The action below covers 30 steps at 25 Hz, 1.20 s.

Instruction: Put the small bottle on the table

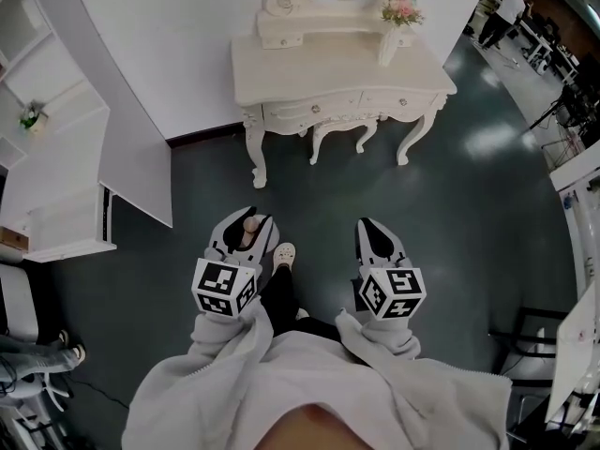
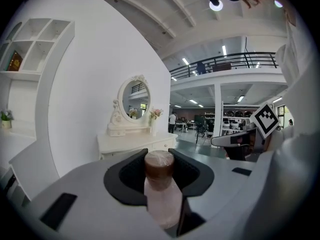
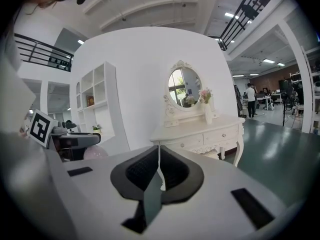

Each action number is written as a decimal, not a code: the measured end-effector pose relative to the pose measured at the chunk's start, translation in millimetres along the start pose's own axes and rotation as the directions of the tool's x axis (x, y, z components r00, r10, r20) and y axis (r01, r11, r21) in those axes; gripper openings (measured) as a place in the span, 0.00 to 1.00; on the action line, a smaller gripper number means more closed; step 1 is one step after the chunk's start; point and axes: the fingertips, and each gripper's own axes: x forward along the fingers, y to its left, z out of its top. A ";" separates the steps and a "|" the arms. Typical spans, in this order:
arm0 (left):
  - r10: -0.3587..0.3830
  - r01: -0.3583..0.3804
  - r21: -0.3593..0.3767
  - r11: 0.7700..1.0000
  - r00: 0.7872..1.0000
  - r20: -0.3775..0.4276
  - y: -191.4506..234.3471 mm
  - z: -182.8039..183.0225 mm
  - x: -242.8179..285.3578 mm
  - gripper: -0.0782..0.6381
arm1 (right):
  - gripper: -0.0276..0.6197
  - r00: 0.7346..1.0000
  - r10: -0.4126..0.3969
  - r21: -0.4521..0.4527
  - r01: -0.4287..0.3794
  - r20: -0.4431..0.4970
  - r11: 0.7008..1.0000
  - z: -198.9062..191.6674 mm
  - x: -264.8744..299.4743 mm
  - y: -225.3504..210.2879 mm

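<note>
Lab hall with staged dressing table (image 1: 309, 73)

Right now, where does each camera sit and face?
Head view: on the head, steeply down at the dressing table; sleeves, left gripper, right gripper show.
Left gripper view: along its jaws, shut on the small bottle, toward that table.
Right gripper view: along its shut, empty jaws, same table.
Shared: the dressing table, in all three.

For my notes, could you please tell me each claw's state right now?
Left claw: closed on the small bottle.
Right claw: closed, empty.
</note>
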 end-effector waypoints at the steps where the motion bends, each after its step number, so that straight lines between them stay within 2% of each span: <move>1: -0.003 0.003 0.002 1.000 1.000 0.003 3.6 3.8 7.1 0.29 | 0.10 1.000 -0.002 -0.002 0.002 0.004 1.000 5.5 6.6 -2.8; 11: -0.030 0.030 0.019 0.999 0.999 0.014 47.0 37.6 67.9 0.30 | 0.10 0.999 -0.028 0.019 0.027 0.033 0.999 48.4 68.6 -18.3; 22: -0.031 0.031 0.002 1.000 0.999 0.008 102.0 49.3 120.2 0.29 | 0.10 0.998 -0.050 0.024 0.049 0.024 0.998 68.4 135.1 -28.1; 30: -0.064 0.064 0.026 0.998 0.998 0.023 137.3 64.9 163.9 0.30 | 0.10 0.996 -0.071 0.031 0.069 0.054 0.997 88.2 186.6 -36.4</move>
